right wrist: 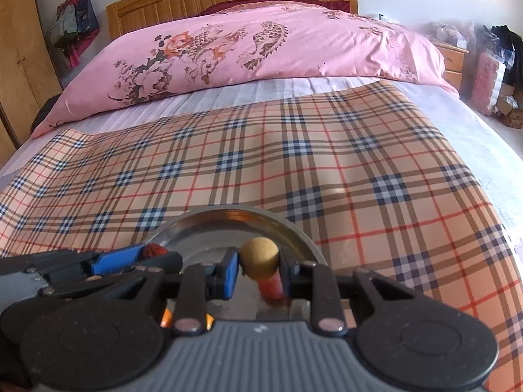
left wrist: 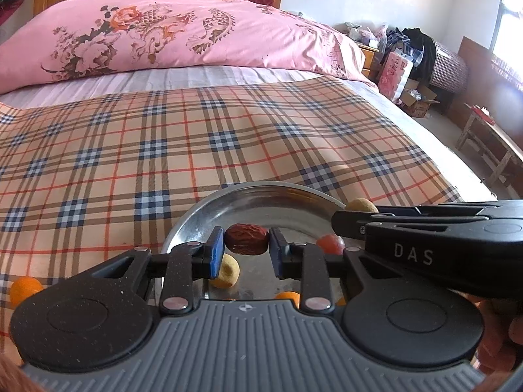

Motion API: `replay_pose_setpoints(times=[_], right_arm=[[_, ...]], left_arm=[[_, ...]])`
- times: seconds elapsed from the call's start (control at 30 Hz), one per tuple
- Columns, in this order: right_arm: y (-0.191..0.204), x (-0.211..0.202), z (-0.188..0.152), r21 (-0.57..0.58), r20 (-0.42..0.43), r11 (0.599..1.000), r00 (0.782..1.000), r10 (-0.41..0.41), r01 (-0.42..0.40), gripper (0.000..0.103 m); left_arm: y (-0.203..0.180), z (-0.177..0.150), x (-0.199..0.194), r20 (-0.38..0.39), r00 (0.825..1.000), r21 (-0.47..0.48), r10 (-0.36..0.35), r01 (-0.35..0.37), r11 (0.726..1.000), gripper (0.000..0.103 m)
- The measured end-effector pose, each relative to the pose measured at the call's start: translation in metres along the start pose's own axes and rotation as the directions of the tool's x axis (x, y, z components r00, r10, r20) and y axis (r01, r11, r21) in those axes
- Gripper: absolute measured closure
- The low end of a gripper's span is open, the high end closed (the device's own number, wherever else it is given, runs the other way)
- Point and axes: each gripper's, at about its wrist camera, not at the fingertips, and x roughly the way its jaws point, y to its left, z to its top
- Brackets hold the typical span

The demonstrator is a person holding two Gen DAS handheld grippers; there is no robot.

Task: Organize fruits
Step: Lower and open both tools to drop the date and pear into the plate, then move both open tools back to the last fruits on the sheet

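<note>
My left gripper [left wrist: 246, 250] is shut on a wrinkled dark red date [left wrist: 246, 238], held just above a round metal plate [left wrist: 193, 215]. My right gripper [right wrist: 260, 266] is shut on a round yellow fruit [right wrist: 260, 256] over the same plate [right wrist: 287, 225]. Each gripper reaches into the other's view: the right one [left wrist: 340, 220] from the right with its yellow fruit [left wrist: 361, 205], the left one [right wrist: 157, 256] from the left with the date [right wrist: 153, 250]. In the plate lie a second yellow fruit [left wrist: 225, 271], a red fruit [left wrist: 330, 243] and small orange fruits [left wrist: 289, 296].
The plate rests on a plaid cloth [left wrist: 130, 150] spread over a bed. One orange fruit [left wrist: 24, 289] lies on the cloth left of the plate. A pink quilt [left wrist: 183, 32] and wooden headboard are at the far end. Floor clutter and a low table stand right of the bed.
</note>
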Motion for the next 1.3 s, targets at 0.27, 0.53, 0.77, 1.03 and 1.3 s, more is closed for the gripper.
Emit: replay_pose_setpoints(times=[0.27,0.53,0.77,1.03,1.3], right_arm=[[-0.001,-0.001,-0.002,0.013,0.004,1.0,1.0,0.006,-0.006,0.078],[0.006,-0.02,-0.002,0.001,0.031,1.0,1.0,0.002,-0.002,0.078],[0.015,-0.032,-0.009,-0.001,0.037,1.0,0.999,-0.016,0.016,0.077],[0.038,-0.044,-0.02,-0.036,0.036,0.999,0.999,0.0,0.001,0.072],[0.069,-0.044,-0.029,-0.086,0.021,0.996,0.999,0.036,-0.034,0.072]], left_arm=[[0.005,-0.003,-0.004,0.009,1.0,-0.013,-0.005,0.005,1.0,0.05],[0.013,-0.005,-0.023,0.022,0.999,-0.009,0.033,-0.033,0.999,0.04],[0.029,-0.015,-0.048,0.039,0.997,-0.03,0.062,-0.061,0.998,0.034],[0.054,-0.031,-0.076,0.063,0.993,-0.061,0.1,-0.096,0.993,0.026],[0.09,-0.048,-0.094,0.059,0.987,-0.101,0.149,-0.143,0.985,0.026]])
